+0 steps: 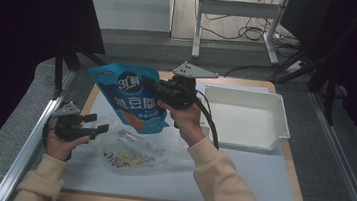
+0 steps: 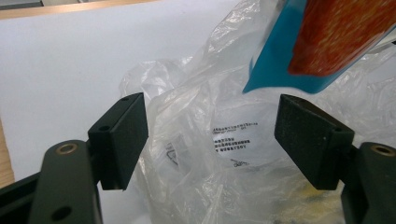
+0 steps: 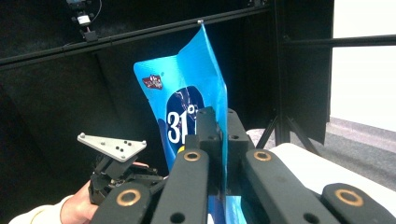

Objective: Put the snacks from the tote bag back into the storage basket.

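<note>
A blue snack pouch (image 1: 127, 101) with white lettering hangs upright above the white board, and my right gripper (image 1: 150, 86) is shut on its right edge. In the right gripper view the two jaws are pressed together on the pouch (image 3: 187, 84) at my right gripper (image 3: 223, 140). Below the pouch, a crumpled clear plastic bag (image 1: 131, 152) with a printed label lies on the board. My left gripper (image 1: 96, 124) stands open at the bag's left end. In the left gripper view the bag (image 2: 219, 154) bulges between the wide-apart pads of my left gripper (image 2: 212, 140), and they do not press on it.
A white rectangular tray (image 1: 278, 113) stands at the back right of the white board (image 1: 239, 177), which lies on a wooden tabletop. Metal rails run along both sides of the table. Black curtains and a desk frame stand behind.
</note>
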A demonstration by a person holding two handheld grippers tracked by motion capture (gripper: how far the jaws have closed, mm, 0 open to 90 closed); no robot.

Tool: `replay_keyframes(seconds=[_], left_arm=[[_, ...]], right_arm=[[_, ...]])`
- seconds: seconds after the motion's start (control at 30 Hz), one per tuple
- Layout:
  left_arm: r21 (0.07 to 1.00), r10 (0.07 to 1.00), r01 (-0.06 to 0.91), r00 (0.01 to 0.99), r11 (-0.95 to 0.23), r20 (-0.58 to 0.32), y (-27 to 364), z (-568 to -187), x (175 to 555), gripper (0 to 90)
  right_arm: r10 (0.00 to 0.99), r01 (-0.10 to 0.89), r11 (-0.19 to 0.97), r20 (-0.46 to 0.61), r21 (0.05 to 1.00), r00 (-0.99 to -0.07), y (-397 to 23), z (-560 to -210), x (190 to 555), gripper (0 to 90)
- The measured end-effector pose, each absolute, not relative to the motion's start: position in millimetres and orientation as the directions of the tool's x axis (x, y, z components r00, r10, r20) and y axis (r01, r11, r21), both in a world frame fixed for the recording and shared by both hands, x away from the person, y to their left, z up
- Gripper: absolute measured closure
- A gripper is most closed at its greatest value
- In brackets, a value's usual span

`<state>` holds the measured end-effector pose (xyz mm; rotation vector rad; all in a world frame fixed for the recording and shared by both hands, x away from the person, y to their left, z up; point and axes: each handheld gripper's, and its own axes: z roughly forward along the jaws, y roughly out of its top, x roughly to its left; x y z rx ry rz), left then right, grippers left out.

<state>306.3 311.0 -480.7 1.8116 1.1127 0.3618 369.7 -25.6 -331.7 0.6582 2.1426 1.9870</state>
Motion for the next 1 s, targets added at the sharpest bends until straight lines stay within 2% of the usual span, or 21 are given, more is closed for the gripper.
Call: replay_keyframes(seconds=[0.33, 1.0], left_arm=[[0.832, 0.816, 0.538, 0.536, -0.135, -0.215, 311, -481, 307, 26.3], [0.826, 0.821, 0.548, 0.527, -0.130, -0.220, 310, -482, 308, 26.3]], right_arm=[[0.420, 0.181, 0.011, 0.160, 0.983, -0.893, -54, -310, 372, 88.7], [0.502, 0.179, -0.011, 0.161, 0.984, -0.850, -101, -302, 388, 88.7]])
